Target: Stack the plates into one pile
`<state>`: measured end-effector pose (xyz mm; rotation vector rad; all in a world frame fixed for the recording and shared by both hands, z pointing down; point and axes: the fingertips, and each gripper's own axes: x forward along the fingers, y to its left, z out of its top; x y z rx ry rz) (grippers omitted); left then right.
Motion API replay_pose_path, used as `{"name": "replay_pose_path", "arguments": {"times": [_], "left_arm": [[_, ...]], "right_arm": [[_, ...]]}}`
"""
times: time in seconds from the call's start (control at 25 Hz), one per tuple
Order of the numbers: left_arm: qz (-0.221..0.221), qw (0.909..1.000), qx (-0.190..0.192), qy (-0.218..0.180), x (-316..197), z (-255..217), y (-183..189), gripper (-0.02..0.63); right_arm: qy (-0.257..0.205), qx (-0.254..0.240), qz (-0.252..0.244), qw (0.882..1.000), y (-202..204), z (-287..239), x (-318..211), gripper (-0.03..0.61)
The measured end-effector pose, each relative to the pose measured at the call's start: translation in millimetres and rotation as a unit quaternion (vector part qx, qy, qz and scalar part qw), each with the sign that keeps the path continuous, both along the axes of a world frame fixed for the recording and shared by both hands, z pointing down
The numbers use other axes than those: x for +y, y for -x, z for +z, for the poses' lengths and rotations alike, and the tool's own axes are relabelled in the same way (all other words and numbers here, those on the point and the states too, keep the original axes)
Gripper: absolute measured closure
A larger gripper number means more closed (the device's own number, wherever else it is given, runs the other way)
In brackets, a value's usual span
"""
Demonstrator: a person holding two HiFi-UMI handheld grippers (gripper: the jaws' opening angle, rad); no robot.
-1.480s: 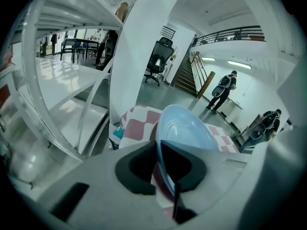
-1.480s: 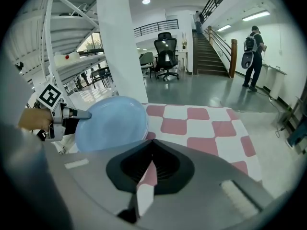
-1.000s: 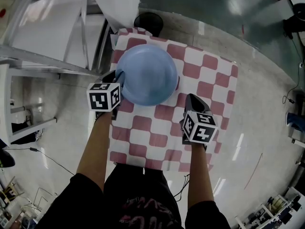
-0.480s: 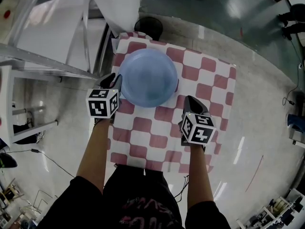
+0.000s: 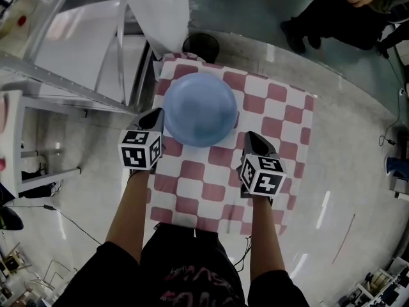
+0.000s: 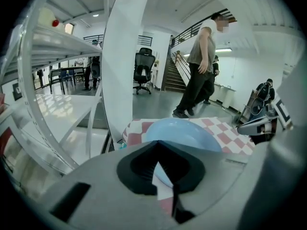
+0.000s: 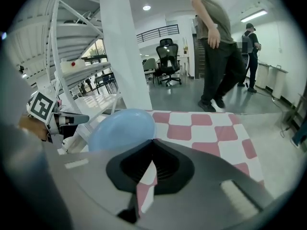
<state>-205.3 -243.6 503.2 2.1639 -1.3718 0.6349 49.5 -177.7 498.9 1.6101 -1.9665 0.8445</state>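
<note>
A pale blue plate lies on the red-and-white checked table, toward its far left part; whether others lie beneath it I cannot tell. My left gripper hangs just off the plate's left rim, apart from it. Its jaws have just been closing and now stand shut with nothing between them. My right gripper is shut and empty over the cloth, right of the plate's near edge. The left gripper view shows the plate beyond the shut jaws of the left gripper. The right gripper view has the plate ahead left of the right gripper.
A white pillar and a metal shelf rack stand close to the table's left side. A black round object sits on the floor behind the table. A person walks past beyond the far right corner.
My left gripper has drawn back from the plate's left rim, risen a little and shut empty. The right gripper has kept still. A person has walked into view beyond the table.
</note>
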Motion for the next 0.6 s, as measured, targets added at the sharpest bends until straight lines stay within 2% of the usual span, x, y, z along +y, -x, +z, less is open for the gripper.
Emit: {"name": "replay_pose_path", "arguments": {"times": [0.36,0.6], "left_arm": [[0.028,0.9984,-0.01,-0.049,17,-39,-16,0.617],[0.03,0.9969,-0.003,-0.073,41,-70,-23,0.617]], "right_arm": [[-0.039,-0.006,0.003,0.999,0,-32,4,0.568],[-0.063,-0.011,0.011,0.998,-6,-58,26,0.568]]}}
